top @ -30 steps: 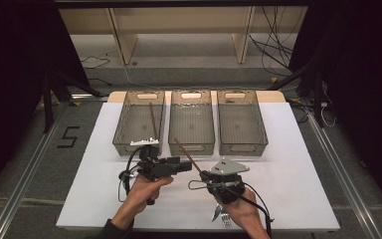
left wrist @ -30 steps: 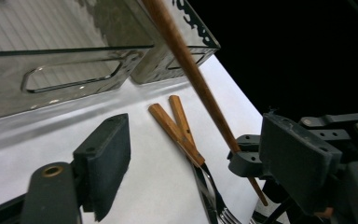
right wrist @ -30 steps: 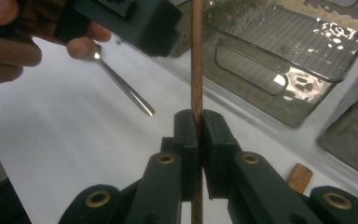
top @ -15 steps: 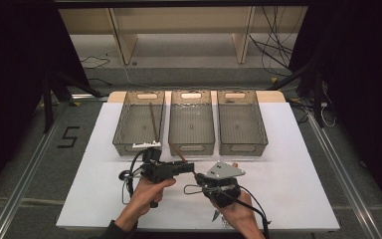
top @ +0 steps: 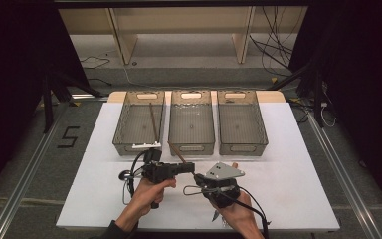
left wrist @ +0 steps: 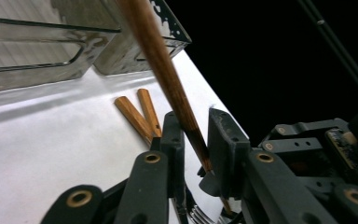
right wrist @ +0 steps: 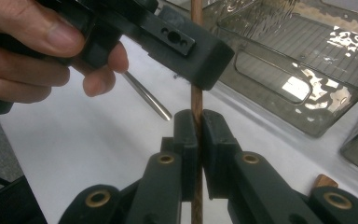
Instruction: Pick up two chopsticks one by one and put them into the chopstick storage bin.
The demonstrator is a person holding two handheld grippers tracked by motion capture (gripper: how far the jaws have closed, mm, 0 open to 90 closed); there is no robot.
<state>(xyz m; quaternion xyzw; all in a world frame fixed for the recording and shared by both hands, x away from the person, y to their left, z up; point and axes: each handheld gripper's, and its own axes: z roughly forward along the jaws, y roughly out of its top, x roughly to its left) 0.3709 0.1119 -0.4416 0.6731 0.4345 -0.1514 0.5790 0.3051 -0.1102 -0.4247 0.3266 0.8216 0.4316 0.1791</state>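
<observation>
Near the surface [top: 298, 164] front edge, the right gripper [right wrist: 196, 140] pinches a brown stick [right wrist: 196, 100]; the left gripper [left wrist: 193, 140] has jaws spread around it. Three bins [top: 191, 147] stand beyond, the left one [top: 125, 127] holding another stick [top: 153, 122]. Two wooden pieces [left wrist: 139, 115] lie nearby.

Far past the left claw [top: 191, 167] we see a pale wooden shelf [top: 179, 25]. It stands on the grey floor [top: 189, 74]. Black cables [top: 273, 45] lie on the floor, far past the right claw [top: 197, 179] and off to its right. Well to the left of the left claw, a black number 5 [top: 65, 137] is marked on the floor. A metal rail [top: 25, 189] runs along that side. Both claws are over the white tabletop [top: 288, 189].
</observation>
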